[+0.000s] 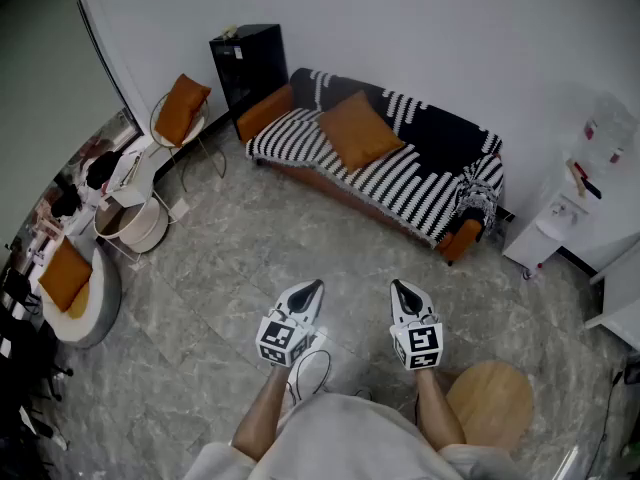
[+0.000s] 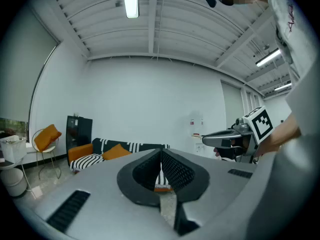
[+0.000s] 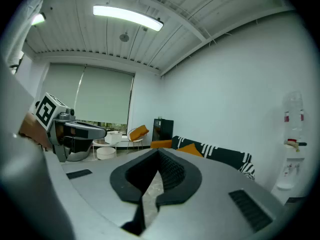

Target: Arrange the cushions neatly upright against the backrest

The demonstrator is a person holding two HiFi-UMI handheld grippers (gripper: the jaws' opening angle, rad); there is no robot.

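Jaws closed on nothing, the left gripper (image 1: 311,290) and right gripper (image 1: 399,290) face the orange cushion (image 1: 358,128), lying far ahead on the striped sofa (image 1: 405,183).

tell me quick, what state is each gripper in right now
Left gripper: closed, holding nothing.
Right gripper: closed, holding nothing.

Grey L tool (image 1: 317,286), R tool (image 1: 397,286) (white top (image 1: 345,436))
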